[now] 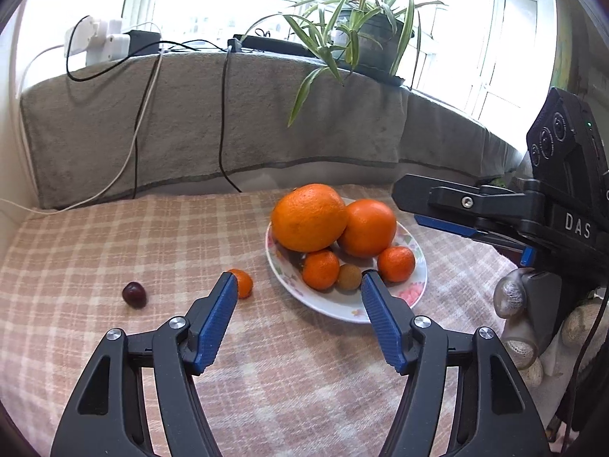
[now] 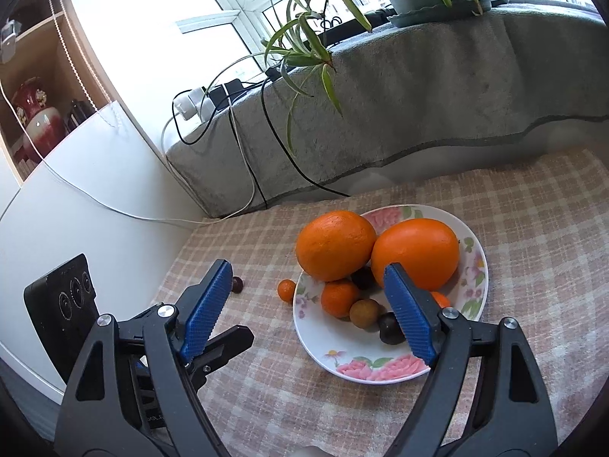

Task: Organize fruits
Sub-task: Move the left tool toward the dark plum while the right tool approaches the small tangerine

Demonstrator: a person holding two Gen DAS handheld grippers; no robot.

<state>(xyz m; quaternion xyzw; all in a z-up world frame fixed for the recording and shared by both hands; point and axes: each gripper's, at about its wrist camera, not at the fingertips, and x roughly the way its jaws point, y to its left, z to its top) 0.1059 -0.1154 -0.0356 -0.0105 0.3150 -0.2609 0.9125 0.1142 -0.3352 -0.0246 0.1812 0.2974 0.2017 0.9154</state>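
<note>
A flowered white plate (image 1: 335, 314) (image 2: 316, 346) on the checked cloth holds two big oranges (image 1: 310, 217) (image 2: 416, 253), small mandarins (image 1: 321, 268) (image 2: 340, 297), a brown round fruit (image 1: 348, 277) (image 2: 363, 313) and dark fruits (image 2: 390, 327). Left of the plate, on the cloth, lie a small mandarin (image 1: 243, 283) (image 2: 286, 289) and a dark cherry (image 1: 134, 294) (image 2: 238, 285). My left gripper (image 1: 299, 280) hangs open above the plate's near left edge, nothing between its pads. My right gripper (image 2: 308, 268) (image 1: 407, 205) is open over the plate's near side, holding nothing.
A grey towel (image 1: 228, 122) drapes the window sill behind the table, with black and white cables (image 1: 222, 133) hanging down it. A spider plant (image 1: 361, 34) leans over the plate. A white cabinet (image 2: 95, 175) borders the table's left side. A gloved hand (image 1: 514, 304) holds the right gripper.
</note>
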